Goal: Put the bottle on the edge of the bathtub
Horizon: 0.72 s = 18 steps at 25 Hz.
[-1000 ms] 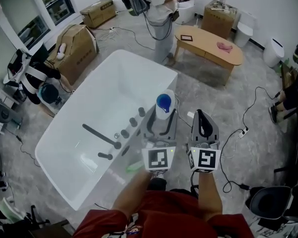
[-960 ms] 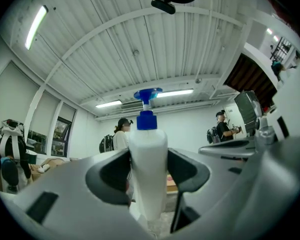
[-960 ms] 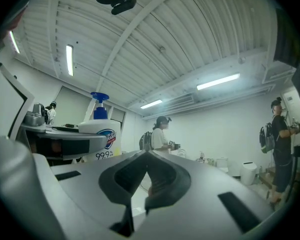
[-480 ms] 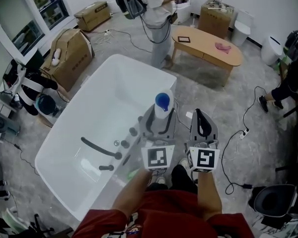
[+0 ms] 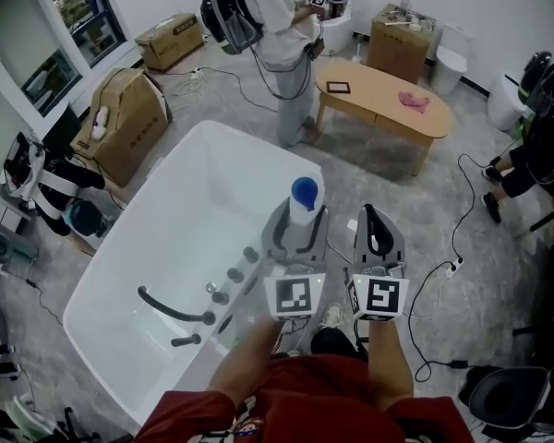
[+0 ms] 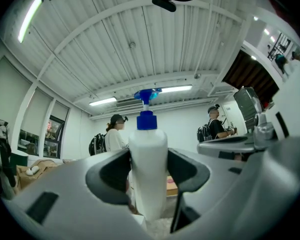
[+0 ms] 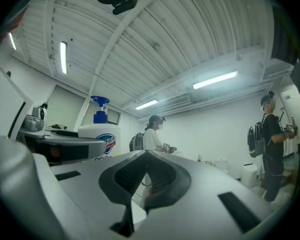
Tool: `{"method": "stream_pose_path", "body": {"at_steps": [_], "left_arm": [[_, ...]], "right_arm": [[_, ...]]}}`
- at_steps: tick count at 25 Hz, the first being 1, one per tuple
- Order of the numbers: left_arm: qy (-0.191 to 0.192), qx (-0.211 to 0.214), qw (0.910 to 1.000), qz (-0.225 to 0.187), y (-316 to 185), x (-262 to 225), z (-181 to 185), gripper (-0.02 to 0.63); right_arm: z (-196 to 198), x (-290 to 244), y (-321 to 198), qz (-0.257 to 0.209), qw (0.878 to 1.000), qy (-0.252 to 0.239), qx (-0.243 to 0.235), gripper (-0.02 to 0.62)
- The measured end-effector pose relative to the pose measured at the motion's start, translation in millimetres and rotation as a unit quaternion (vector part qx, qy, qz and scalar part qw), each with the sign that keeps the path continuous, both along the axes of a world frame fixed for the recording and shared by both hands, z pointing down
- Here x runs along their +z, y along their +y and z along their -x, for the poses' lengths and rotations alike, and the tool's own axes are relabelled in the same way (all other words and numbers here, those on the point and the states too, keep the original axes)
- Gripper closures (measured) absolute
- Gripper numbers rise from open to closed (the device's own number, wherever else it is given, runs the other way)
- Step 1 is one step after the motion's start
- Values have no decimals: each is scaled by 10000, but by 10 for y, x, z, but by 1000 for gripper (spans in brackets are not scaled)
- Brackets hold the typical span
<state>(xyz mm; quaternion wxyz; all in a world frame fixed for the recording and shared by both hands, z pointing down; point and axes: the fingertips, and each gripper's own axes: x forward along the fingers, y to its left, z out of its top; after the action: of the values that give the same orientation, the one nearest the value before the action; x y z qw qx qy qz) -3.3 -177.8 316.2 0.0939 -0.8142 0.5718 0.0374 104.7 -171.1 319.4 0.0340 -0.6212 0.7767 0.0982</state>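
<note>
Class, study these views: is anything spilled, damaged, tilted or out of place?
Nothing stands out. The bottle stands upright, clamped in the left gripper, by the bathtub rim; no spill or damage shows.

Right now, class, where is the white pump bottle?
In the head view, the bottle stands upright near centre, clamped between the jaws of the left gripper. It is at the right-hand rim of the bathtub, with the right gripper just to its right.
</note>
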Motion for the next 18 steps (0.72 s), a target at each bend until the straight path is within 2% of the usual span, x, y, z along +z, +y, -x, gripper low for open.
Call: {"method": "stream_pose_path", "body": {"at_steps": [3,7,11,18], "left_arm": [[-101,-37,9999,-105,-301,-48,-184,365],[88,-138,9998,-70,-643,-156,-415,365],[116,-259,9996,-23,-985,-176,-622,365],[99,-600,9981,98,-1331,-126,-678,365]], "right_arm": [[-198,-42,-304,-24,10000,-54,-28,583],[-443,-78,-664,-27,9999,-77,-98,583],[-692,-84,-1022,-11,9998,-64,-166,583],[-847,-50,-1413,120,9991,-177,-372,583]]}}
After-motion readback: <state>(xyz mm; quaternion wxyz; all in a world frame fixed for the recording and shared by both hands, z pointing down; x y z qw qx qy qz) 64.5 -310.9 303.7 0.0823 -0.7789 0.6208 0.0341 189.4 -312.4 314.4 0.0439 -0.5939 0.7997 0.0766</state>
